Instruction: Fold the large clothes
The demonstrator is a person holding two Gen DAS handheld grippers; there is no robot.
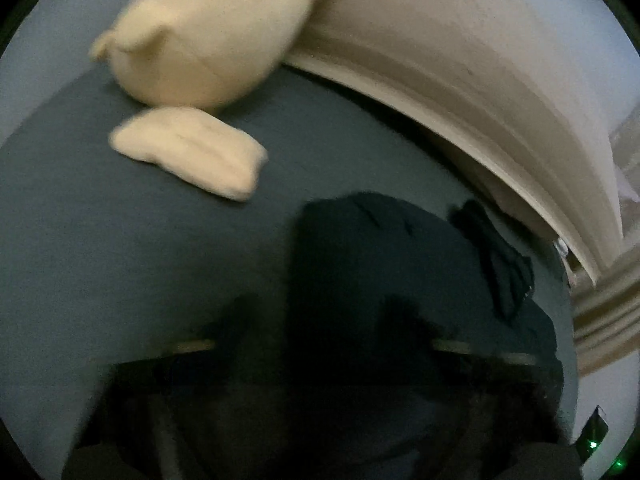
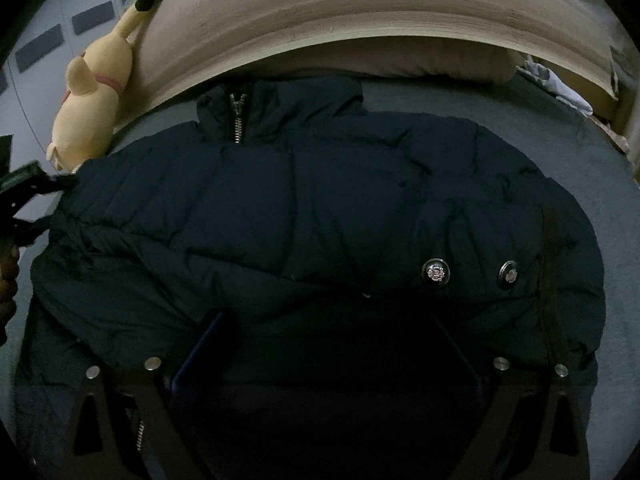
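Note:
A dark navy puffer jacket lies spread across the grey-blue bed sheet. Its zipped collar points toward the headboard, and two metal buttons sit at the right. My right gripper hovers over the jacket's near part, wide open with nothing pinched. In the blurred left wrist view, my left gripper has its fingers close together with dark jacket fabric filling the gap. The right wrist view shows the left gripper at the jacket's left edge.
A yellow plush toy leans by the beige headboard, with its flat foot on the sheet. A beige pillow lies behind the collar. A hand shows at the left edge.

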